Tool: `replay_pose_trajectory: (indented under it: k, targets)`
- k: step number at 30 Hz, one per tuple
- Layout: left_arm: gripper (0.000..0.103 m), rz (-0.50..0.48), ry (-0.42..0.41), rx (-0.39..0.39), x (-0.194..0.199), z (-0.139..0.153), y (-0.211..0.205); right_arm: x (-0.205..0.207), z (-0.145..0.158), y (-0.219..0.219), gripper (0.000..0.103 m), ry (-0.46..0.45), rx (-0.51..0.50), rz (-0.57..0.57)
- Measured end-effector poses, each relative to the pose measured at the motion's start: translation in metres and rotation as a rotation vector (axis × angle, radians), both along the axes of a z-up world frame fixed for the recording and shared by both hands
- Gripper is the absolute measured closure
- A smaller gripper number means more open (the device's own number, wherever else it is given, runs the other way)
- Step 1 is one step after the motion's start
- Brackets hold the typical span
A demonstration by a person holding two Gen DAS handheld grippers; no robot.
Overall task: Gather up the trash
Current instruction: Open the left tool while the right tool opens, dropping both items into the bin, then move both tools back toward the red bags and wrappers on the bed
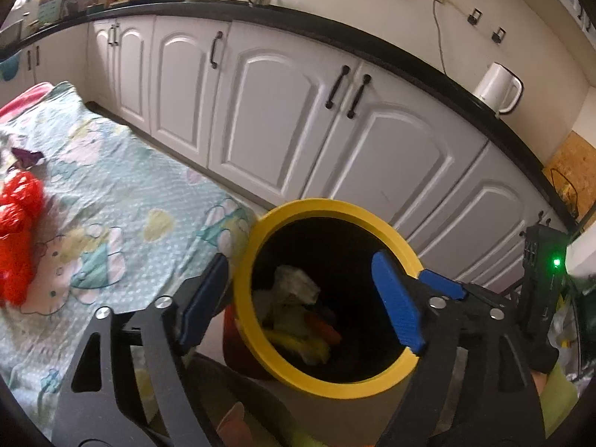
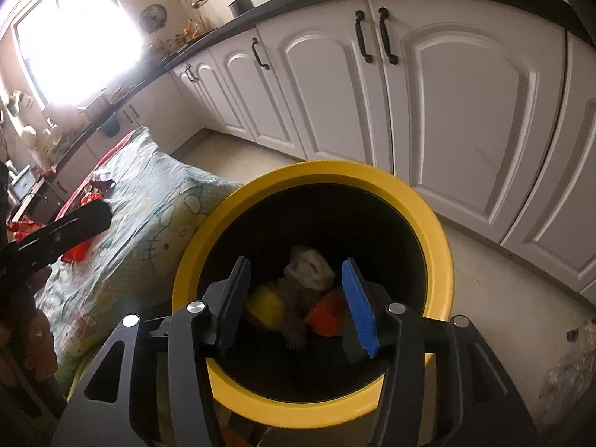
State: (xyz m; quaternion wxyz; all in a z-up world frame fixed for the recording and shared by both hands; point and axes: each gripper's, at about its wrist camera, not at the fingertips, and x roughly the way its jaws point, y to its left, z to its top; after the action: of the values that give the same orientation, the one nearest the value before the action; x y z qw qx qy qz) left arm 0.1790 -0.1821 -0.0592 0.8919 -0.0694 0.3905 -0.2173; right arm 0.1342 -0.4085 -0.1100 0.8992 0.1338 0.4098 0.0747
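In the left wrist view my left tool (image 1: 298, 298) fills the foreground, its jaws spread wide with nothing between the pads; one pad sits outside the bin's yellow rim (image 1: 324, 206) and the blue pad (image 1: 396, 303) hangs over the dark opening. Down inside the bin I see crumpled pale paper (image 1: 296, 283) on top of yellow and orange scraps, so the drop from this side looks done. To the left, on the patterned bedspread (image 1: 123, 186), a heap of red trash (image 1: 18, 234) and a small purple wrapper (image 1: 26, 156) lie well apart from the bin, and I judge those are what remains to collect. In the right wrist view my right tool (image 2: 298, 301) hovers squarely over the mouth of the bin (image 2: 313, 171), jaws parted and gripping nothing, with the pale wad (image 2: 309, 268), a yellow piece (image 2: 264, 303) and an orange piece (image 2: 327, 314) lying at the bottom between the pads' lines of sight. To finish this step cleanly I would check that nothing clings to either pad, lift both tools straight up so neither finger clips the rim and tips the bin, and only then swing toward the bed. The dark shape at the left edge I take for my other tool, though I cannot tell for sure.
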Motion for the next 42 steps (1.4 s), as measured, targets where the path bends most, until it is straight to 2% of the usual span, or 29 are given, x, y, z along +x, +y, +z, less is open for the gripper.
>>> replay_pose_trajectory:
  k: [2,7,20,30,38,42]
  targets:
    - [0.021,0.025,-0.012,-0.001,-0.002,0.003,0.008,-0.001,0.002,0.001,0.051,-0.006,-0.006,-0.002]
    - [0.013,0.102,-0.05,0.013,-0.008,0.012,0.034,-0.003,0.013,0.01,0.05,-0.037,-0.01,0.013]
    - [0.011,0.318,-0.138,0.001,-0.024,0.035,0.121,-0.001,0.058,0.069,0.04,-0.137,-0.031,0.128]
    - [0.011,0.501,-0.166,-0.027,-0.032,0.039,0.201,0.012,0.083,0.144,0.037,-0.17,-0.04,0.269]
    - [0.011,0.644,-0.165,-0.031,-0.038,0.032,0.265,0.024,0.092,0.209,0.036,-0.183,-0.063,0.39]
    - [0.011,0.7,-0.17,-0.004,-0.041,0.027,0.288,0.029,0.089,0.243,0.036,-0.19,-0.082,0.454]
